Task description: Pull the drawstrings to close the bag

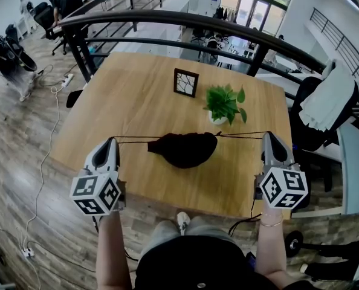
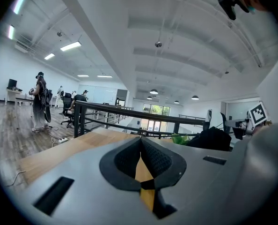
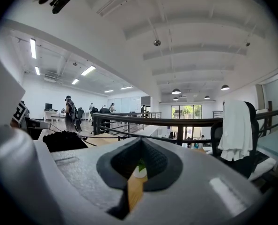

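Wooden worktop [image 1: 137, 95], open office, railing behind.
- Black bag [image 1: 185, 150]: mid-worktop, toward the near edge, mouth gathered.
- Left hand-held gripper [image 1: 112, 140]: jaws closed on the left drawstring [image 1: 131, 139].
- Right hand-held gripper [image 1: 268, 134]: jaws closed on the right drawstring [image 1: 243, 133].
- Both cords are taut.
- Step: outward pull, seemingly near done.
- Next: even pull apart until the mouth cinches.
- Toward the far edge: framed picture [image 1: 185, 82], potted plant [image 1: 225, 103].

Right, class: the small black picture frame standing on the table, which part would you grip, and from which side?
The picture frame stands upright and looks thin, so probably its top edge, taken from above with the claw closing front to back. The potted plant stands close on its right, so that side is tighter.
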`<state>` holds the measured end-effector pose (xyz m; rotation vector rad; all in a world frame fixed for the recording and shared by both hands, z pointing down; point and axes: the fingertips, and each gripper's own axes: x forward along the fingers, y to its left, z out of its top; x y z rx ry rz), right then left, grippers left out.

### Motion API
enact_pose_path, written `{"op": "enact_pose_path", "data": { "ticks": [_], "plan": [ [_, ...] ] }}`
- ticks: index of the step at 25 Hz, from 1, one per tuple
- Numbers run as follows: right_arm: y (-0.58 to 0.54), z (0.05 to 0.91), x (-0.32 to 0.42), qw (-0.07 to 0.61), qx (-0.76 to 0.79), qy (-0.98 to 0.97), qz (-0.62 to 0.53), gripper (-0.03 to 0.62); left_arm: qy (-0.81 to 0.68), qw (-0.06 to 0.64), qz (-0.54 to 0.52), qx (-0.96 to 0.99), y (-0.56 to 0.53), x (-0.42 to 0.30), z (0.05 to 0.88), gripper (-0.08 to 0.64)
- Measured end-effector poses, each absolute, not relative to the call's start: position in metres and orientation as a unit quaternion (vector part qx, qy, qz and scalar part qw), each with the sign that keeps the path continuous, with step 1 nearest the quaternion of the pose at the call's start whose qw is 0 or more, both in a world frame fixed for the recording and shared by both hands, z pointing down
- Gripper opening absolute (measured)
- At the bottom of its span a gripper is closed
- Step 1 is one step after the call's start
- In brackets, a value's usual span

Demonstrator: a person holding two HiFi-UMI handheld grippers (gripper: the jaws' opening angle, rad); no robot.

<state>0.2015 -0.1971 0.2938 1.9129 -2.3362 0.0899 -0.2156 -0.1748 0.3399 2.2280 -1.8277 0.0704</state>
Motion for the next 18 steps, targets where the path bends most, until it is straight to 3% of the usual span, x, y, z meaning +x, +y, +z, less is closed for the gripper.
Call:
{"op": "enact_pose_path", "data": {
  "ticks": [18],
  "plan": [
    [-0.196,0.294,0.224,0.042,0.655,-0.753,0.043,-0.002,-0.646,0.131,0.015,0.752,-0.173,-0.234,0.340,0.018]
  ]
}}
